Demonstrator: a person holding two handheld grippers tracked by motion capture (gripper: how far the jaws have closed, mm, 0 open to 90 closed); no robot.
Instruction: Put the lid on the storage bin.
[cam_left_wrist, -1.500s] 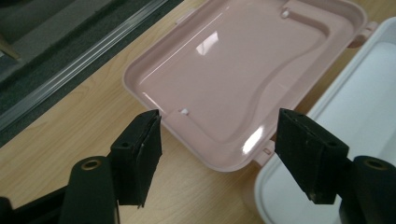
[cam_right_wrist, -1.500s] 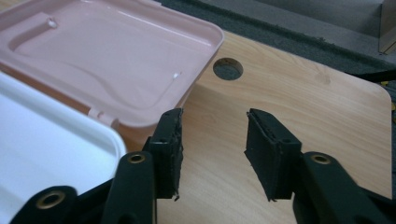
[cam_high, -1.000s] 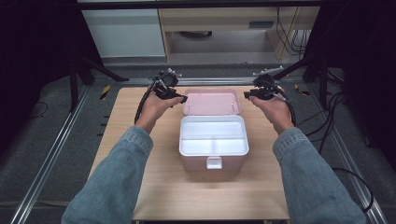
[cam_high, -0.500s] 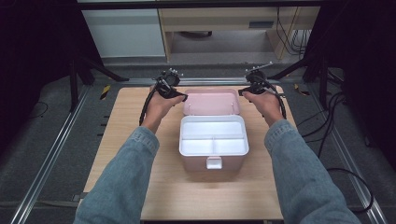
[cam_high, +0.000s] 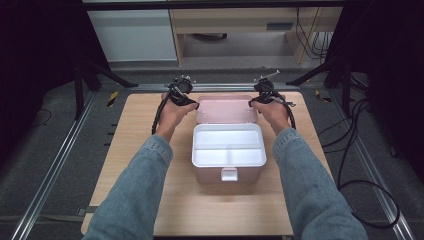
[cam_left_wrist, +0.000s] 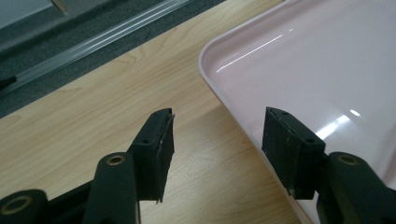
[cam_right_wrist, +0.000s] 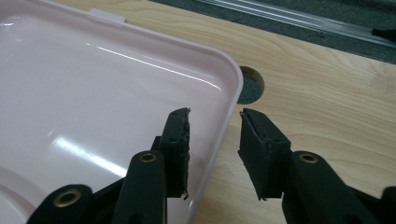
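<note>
left gripper: jaws apart, astride pink lid edge, frame centre | right gripper: moved inward to lid's right edge, jaws just closing, not yet pressing

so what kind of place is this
Probably a lab recording station: a small light wooden table on dark carpet, black stands either side, loose black cables, and a pink plastic box as test object.

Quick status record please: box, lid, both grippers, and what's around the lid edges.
box: pink box, open, white divided tray inside
lid: pink lid lying flat behind the box
left gripper: open, straddling the lid's left rim, fingers not pressing
right gripper: open, straddling the lid's right rim, no contact seen
table: wooden table, round hole beside the lid's corner
</note>
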